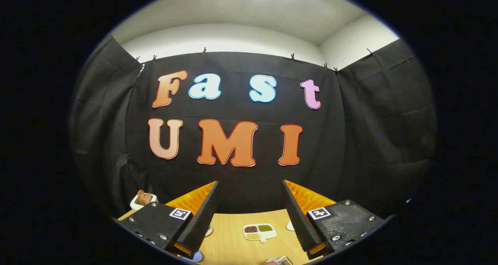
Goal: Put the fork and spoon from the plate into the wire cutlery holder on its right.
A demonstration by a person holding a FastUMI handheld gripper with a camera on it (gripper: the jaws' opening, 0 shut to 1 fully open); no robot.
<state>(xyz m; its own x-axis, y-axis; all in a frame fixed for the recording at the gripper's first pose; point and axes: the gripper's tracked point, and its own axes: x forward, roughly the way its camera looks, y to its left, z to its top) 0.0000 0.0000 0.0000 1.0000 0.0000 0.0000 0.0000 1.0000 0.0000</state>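
Tongs [250,214] held high, fingers apart and empty, aimed at the booth wall; sectioned dish [259,232] lies on tabletop [229,241] at twelve o'clock, between them.

A staged recording booth: black cloth [369,140] clipped along white walls [233,35], a bare wooden worktop [233,241] ahead of the fingers.
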